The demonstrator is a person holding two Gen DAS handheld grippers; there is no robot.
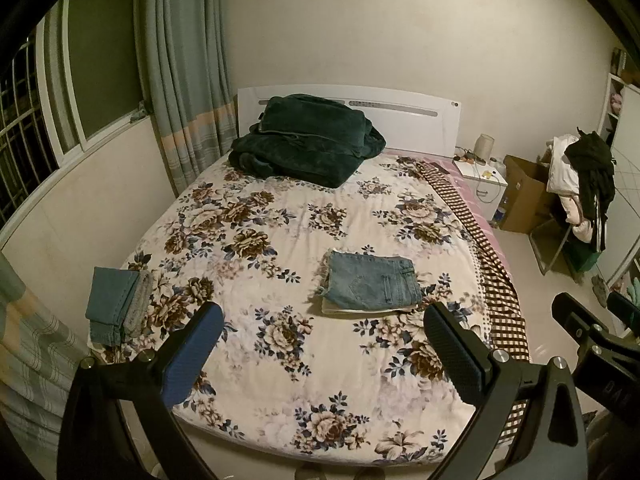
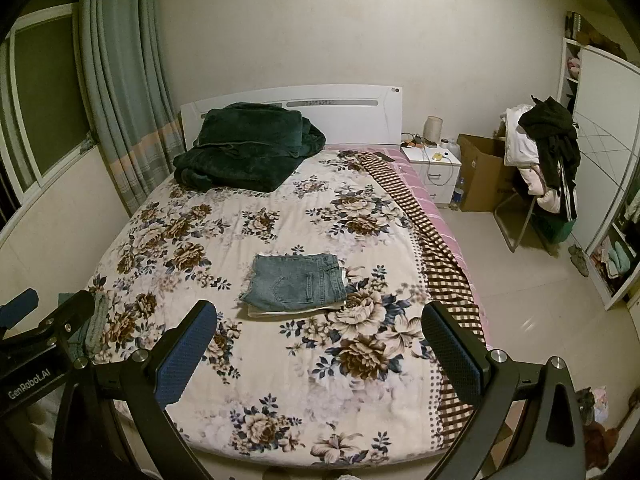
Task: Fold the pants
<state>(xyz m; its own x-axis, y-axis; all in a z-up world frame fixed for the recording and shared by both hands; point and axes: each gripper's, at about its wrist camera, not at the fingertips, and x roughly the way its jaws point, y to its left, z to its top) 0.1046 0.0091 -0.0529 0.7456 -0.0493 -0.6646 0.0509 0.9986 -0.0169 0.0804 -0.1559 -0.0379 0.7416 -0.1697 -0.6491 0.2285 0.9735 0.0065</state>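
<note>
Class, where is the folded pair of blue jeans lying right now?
In both wrist views the folded jeans lie on the floral bedspread near the middle of the bed, toward its checkered right edge, ahead of both open grippers.

Left tool [image 1: 322, 354] and right tool [image 2: 320, 354]: black frames; blue-faced pads; silver screws; white "GenRobot.AI" lettering.

The left claw [image 1: 324, 350] and the right claw [image 2: 320, 350] both hang with fingers spread wide (nothing between them), held side by side, level, pointing forward.
</note>
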